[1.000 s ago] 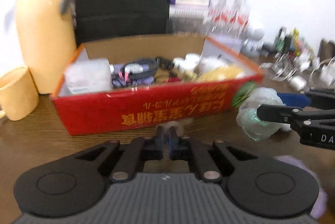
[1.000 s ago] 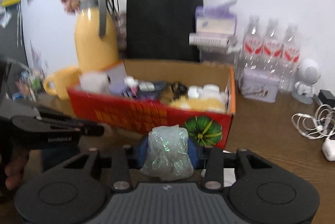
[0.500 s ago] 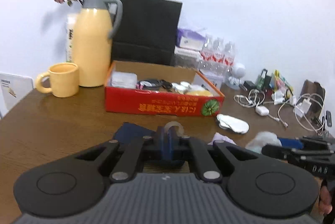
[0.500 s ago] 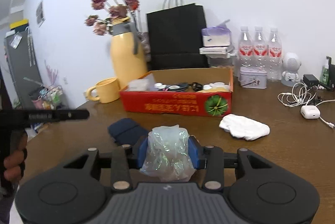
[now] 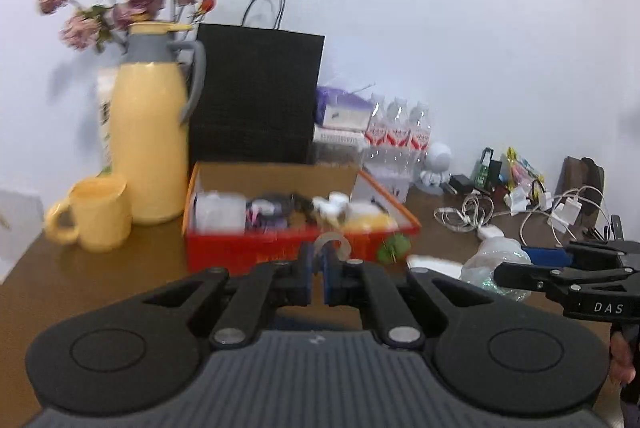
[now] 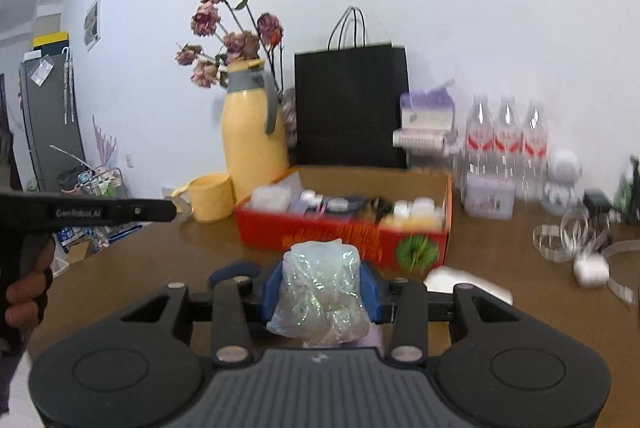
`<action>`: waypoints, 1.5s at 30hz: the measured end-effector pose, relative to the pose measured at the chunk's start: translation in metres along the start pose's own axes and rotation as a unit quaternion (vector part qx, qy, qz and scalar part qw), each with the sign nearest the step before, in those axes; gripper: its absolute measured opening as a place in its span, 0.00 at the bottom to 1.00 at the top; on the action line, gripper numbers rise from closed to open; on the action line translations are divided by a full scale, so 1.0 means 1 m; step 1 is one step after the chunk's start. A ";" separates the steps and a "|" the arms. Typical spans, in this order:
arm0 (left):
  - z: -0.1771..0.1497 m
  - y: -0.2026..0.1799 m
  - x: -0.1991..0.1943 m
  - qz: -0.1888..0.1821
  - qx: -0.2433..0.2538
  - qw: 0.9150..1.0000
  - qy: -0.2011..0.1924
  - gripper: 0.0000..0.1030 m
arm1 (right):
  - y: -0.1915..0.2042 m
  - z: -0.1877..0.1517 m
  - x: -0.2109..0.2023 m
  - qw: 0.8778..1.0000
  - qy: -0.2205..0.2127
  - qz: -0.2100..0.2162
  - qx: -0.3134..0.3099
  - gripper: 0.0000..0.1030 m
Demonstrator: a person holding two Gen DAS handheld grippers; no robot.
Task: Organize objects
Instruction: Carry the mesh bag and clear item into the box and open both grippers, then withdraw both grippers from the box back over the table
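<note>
Between blue pads of left gripper (image 5: 318,268), pressed almost together: small clear tape ring (image 5: 332,242), pinched by its edge. Between right gripper (image 6: 322,292) pads, partly spread: crinkled clear plastic bag (image 6: 320,292), squeezed firmly. Beyond both, on brown table (image 6: 500,252): red cardboard box (image 6: 344,232), filled with small items. Behind it: yellow jug (image 5: 148,144), black paper bag (image 6: 352,108).

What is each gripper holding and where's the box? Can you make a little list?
left gripper: shut on a small clear ring of tape
right gripper: shut on a crinkly clear plastic bag
red cardboard box: on the brown wooden table, open, full of small items
beside box: yellow jug, yellow mug
</note>
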State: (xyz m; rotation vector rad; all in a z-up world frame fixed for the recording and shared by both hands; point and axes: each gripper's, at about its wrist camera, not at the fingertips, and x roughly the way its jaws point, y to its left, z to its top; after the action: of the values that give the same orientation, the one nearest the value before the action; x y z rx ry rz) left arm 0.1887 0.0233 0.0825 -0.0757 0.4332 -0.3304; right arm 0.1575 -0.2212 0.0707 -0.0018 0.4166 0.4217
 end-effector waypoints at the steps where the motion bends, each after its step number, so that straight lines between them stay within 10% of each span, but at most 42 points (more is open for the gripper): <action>1: 0.013 0.010 0.016 -0.009 -0.005 1.000 0.004 0.06 | -0.007 0.013 0.014 1.000 0.000 0.002 -0.007 0.39; 8: 0.093 0.065 0.162 0.038 -0.038 0.995 0.082 0.06 | -0.057 0.097 0.166 0.999 0.047 0.011 0.010 0.39; 16: 0.110 0.098 0.310 0.109 0.006 0.981 0.161 0.06 | -0.105 0.119 0.324 0.990 0.109 -0.088 0.028 0.52; 18: 0.103 0.104 0.334 0.103 0.017 0.978 0.182 0.11 | -0.117 0.112 0.347 0.984 0.133 -0.120 0.021 0.53; 20: 0.099 0.104 0.339 0.102 0.022 0.977 0.184 0.42 | -0.122 0.106 0.353 0.981 0.139 -0.134 0.008 0.60; 23: 0.100 0.102 0.326 0.085 0.030 0.985 0.150 0.63 | -0.126 0.104 0.336 0.984 0.105 -0.140 0.008 0.77; 37: 0.118 0.064 0.222 0.109 0.032 0.988 0.101 0.82 | -0.110 0.120 0.224 0.994 0.057 -0.094 0.019 0.81; 45: 0.017 0.004 0.050 0.058 0.027 0.998 0.001 1.00 | -0.072 0.043 0.082 0.997 0.020 -0.056 0.040 0.87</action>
State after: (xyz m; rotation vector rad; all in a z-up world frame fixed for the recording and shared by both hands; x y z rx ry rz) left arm 0.2397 0.0110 0.0778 0.0032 0.4291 -0.2271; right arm 0.2713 -0.2505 0.0716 0.0446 0.4705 0.2939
